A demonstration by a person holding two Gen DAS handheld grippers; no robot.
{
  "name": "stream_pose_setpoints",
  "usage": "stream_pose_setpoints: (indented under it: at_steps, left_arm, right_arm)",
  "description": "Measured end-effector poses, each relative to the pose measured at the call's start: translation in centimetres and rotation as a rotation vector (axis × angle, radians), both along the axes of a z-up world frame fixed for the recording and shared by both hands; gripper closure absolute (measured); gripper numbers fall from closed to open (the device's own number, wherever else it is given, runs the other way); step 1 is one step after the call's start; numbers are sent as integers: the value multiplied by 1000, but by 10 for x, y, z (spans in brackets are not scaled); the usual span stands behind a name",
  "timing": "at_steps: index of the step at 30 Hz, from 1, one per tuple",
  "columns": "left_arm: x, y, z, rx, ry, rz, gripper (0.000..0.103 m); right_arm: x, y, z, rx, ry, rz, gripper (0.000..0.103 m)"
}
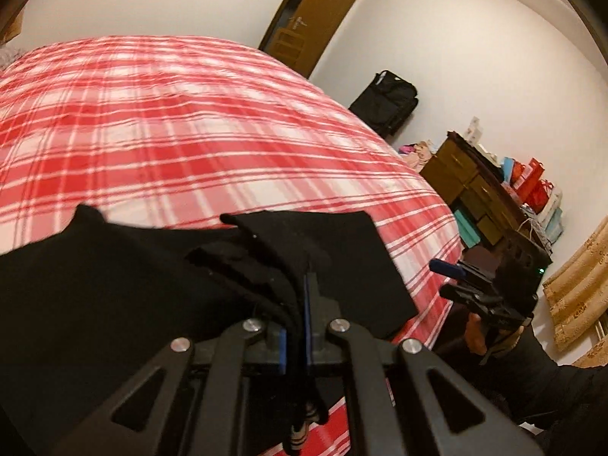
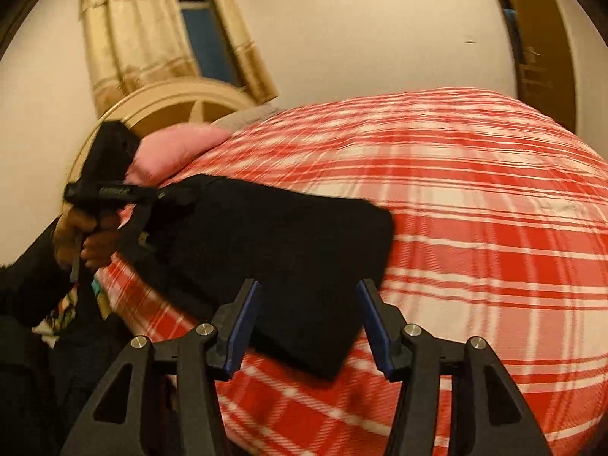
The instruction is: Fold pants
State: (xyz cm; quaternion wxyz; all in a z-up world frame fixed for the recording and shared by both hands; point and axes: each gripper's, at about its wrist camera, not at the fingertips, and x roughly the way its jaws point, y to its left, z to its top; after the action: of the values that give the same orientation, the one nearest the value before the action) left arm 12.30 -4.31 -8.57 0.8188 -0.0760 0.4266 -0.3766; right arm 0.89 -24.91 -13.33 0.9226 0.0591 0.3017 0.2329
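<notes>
Black folded pants (image 1: 95,285) lie near the edge of a bed with a red and white plaid cover (image 1: 171,133). My left gripper (image 1: 300,285) is shut on a bunched edge of the pants, and several fabric layers are pinched between its blue pads. In the right wrist view the pants (image 2: 285,250) form a dark block on the cover (image 2: 475,228). My right gripper (image 2: 309,304) is open just above their near corner, touching nothing. A hand holds the left gripper (image 2: 171,197) at the pants' far left end. The right gripper (image 1: 442,279) hangs off the bed's right side.
A pink pillow (image 2: 178,148) and a curved headboard (image 2: 182,95) are at the bed's head, with a curtain (image 2: 125,38) behind. A black suitcase (image 1: 387,100), a wooden dresser (image 1: 467,186) with gift bags (image 1: 532,186) and a door (image 1: 315,11) line the wall.
</notes>
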Motion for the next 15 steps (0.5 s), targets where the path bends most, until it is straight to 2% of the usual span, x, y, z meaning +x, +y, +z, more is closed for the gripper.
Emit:
stream_pose_setpoints:
  at_steps: [7,11,13,15]
  left_arm:
    - [1,26,-12,-12,23,48,97]
    - [4,29,-34,34,49,59,97]
    - [5,28,-46,63,62,67,96]
    - [4,28,-53,95,61,75,95]
  right_arm:
    - [0,32,-12,-64,29,91,48]
    - [11,41,-31,-131,117,80,48]
    - [12,42,-35,-167,125,67,48]
    - [13,40,-31,-155,122,69,48]
